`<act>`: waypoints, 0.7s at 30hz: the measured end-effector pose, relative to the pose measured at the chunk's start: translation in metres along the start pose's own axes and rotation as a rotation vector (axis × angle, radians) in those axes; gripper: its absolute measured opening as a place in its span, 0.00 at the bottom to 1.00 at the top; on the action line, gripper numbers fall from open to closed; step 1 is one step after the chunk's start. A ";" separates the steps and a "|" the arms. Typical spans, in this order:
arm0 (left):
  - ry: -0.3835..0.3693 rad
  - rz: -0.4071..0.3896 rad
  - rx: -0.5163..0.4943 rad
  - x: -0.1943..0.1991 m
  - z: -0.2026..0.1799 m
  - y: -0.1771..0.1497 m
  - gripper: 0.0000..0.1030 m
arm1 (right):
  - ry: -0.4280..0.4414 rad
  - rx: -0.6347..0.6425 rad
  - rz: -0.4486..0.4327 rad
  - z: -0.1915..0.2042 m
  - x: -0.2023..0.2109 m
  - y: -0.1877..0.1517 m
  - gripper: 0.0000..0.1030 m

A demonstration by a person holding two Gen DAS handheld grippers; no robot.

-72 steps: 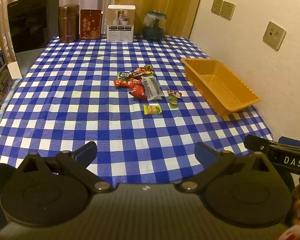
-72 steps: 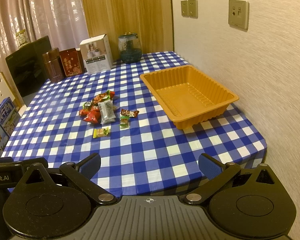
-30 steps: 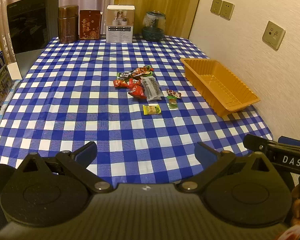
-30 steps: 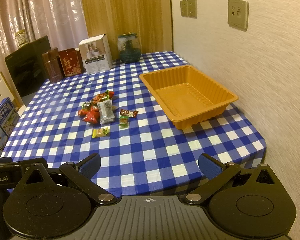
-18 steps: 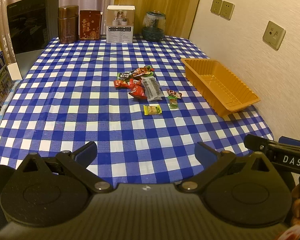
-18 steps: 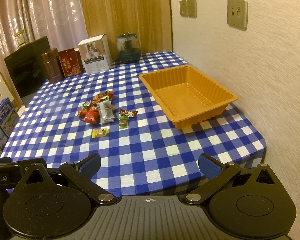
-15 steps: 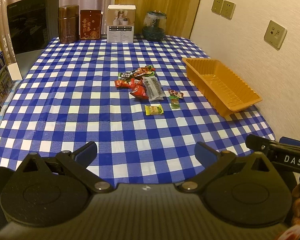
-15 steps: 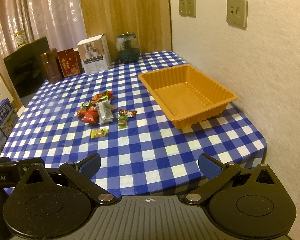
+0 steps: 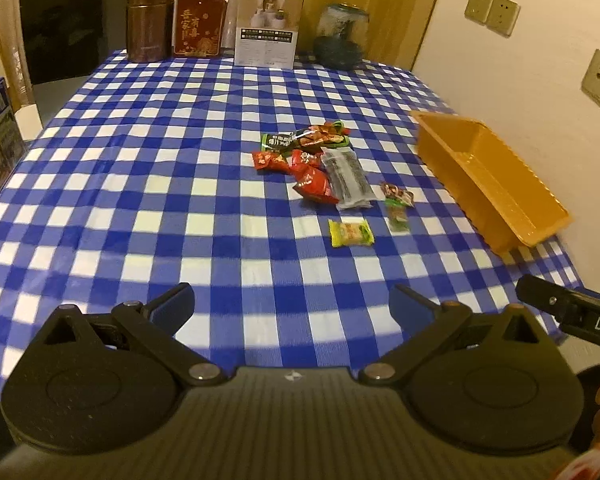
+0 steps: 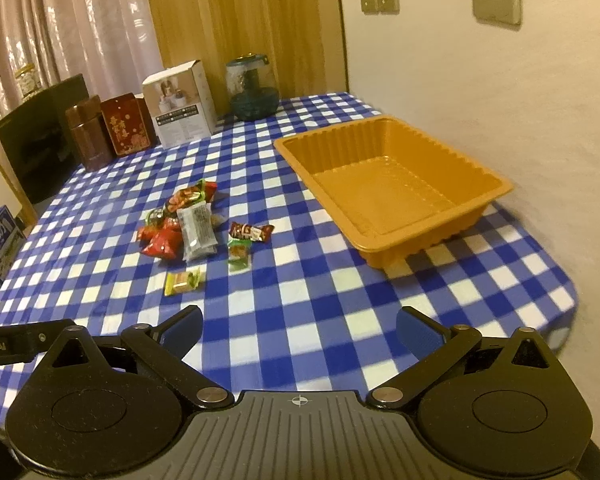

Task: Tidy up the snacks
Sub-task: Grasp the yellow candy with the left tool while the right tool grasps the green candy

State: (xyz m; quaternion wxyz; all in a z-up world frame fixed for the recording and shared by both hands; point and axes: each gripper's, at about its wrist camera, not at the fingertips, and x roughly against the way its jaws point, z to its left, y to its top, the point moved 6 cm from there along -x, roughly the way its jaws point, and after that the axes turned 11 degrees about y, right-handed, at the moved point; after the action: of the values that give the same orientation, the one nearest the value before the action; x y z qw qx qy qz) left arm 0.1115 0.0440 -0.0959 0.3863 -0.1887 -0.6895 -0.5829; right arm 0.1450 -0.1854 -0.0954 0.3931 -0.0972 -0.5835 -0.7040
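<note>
1. Right wrist view: crinkly snack packets [image 10: 192,228] lie on the checked tablecloth [image 10: 300,300], beside a ribbed orange plastic tray [image 10: 392,184].
2. Both the left gripper [image 9: 292,306] and the right gripper [image 10: 299,328] hover wide apart above the near table edge, holding nothing.

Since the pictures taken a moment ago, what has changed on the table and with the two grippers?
Both cameras now sit closer to the table, so the left gripper and right gripper have advanced slightly toward the snack pile. Nothing was taken hold of or let go. Both grippers stay open and empty, the snacks lie as before, and the orange tray stays empty.
</note>
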 end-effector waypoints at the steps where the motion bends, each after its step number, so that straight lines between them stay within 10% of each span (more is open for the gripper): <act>1: -0.007 -0.005 -0.004 -0.006 -0.002 0.002 0.99 | 0.002 -0.003 0.001 -0.001 -0.007 0.001 0.99; 10: -0.087 -0.038 -0.040 -0.065 -0.033 0.012 0.89 | 0.004 -0.026 0.030 -0.020 -0.066 0.004 0.71; 21: -0.112 -0.089 -0.110 -0.112 -0.071 0.015 0.63 | -0.025 -0.058 0.050 -0.041 -0.093 -0.002 0.69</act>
State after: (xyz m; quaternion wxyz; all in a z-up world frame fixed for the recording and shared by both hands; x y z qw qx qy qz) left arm 0.2145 0.0014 -0.1686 0.3101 -0.2111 -0.6848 -0.6248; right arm 0.2193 -0.1812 -0.1639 0.4002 -0.1316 -0.5651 -0.7094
